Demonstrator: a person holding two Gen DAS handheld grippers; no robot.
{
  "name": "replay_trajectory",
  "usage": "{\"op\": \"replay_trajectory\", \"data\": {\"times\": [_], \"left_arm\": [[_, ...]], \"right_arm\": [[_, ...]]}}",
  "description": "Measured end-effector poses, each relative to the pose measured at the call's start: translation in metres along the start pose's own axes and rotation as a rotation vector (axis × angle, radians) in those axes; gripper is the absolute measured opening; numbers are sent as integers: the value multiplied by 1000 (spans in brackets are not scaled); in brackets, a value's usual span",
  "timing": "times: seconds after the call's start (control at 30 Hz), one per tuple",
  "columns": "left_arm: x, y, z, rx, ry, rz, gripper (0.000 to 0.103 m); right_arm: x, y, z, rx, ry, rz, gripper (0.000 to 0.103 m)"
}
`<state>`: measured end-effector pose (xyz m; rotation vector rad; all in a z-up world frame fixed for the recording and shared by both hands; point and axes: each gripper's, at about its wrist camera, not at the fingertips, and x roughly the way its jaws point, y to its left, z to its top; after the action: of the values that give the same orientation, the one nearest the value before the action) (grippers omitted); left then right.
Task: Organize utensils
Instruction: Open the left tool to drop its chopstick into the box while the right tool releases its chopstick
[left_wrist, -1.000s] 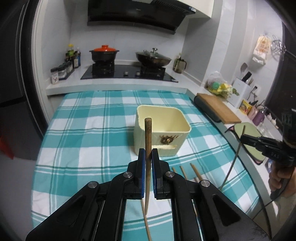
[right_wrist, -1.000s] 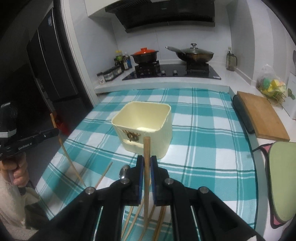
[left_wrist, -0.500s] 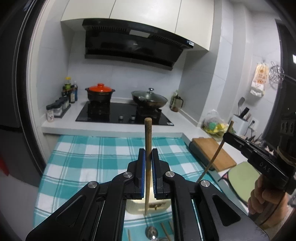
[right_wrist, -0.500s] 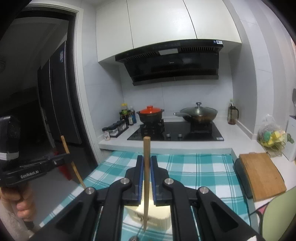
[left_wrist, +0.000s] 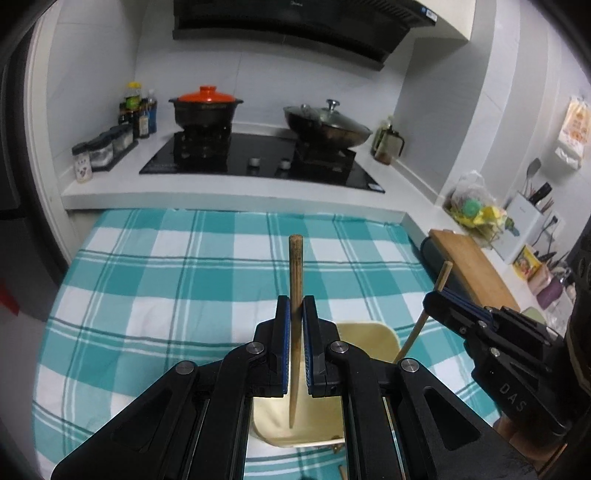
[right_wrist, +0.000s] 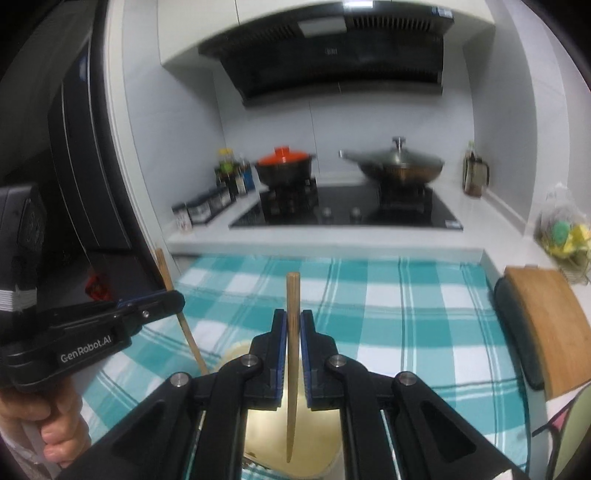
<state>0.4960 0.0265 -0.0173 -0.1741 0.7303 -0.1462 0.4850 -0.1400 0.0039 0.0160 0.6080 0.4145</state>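
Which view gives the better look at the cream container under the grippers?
The left wrist view: the cream container shows its far rim and inner wall there, between the gripper's fingers, with the chopstick tip over it. The right wrist view shows only a blurred patch of it behind the fingers.

Both wrist views face the stove (left_wrist: 258, 158) closely, side-by-side.

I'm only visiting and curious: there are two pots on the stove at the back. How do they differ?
The black pot stands on the left burner, deep, with an orange lid. The wok stands on the right burner, wider and shallower, under a see-through lid with a metal knob. Both are dark, covered, and sit on the black stove.
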Motion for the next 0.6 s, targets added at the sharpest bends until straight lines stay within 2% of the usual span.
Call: {"op": "replay_trajectory", "data": {"times": [0.1,0.17,0.23,0.3,0.33,0.37,0.5,0.6], "left_arm": [[20,-2,-6,5,42,8,6],[25,-4,-8,5,63,14,18],[22,-5,-11,14,67,23,56],[5,-6,-15,37,22,32,69],[-3,-5,-17,47,10,35,76],[-11,-4,-19,55,1,38,79],[-54,4,-37,66,-53,35,96],[-87,9,-60,92,-90,50,98]], "right_arm": [[21,-6,-15,3,56,1,7],[30,-10,-22,19,84,5,9],[37,-12,-25,28,100,-6,12],[36,-14,-25,44,91,-16,39],[32,-15,-26,55,76,-17,43],[27,-15,-26,61,65,-15,46],[2,-15,-34,48,62,-41,47],[-27,-8,-49,7,68,-92,56]]}}
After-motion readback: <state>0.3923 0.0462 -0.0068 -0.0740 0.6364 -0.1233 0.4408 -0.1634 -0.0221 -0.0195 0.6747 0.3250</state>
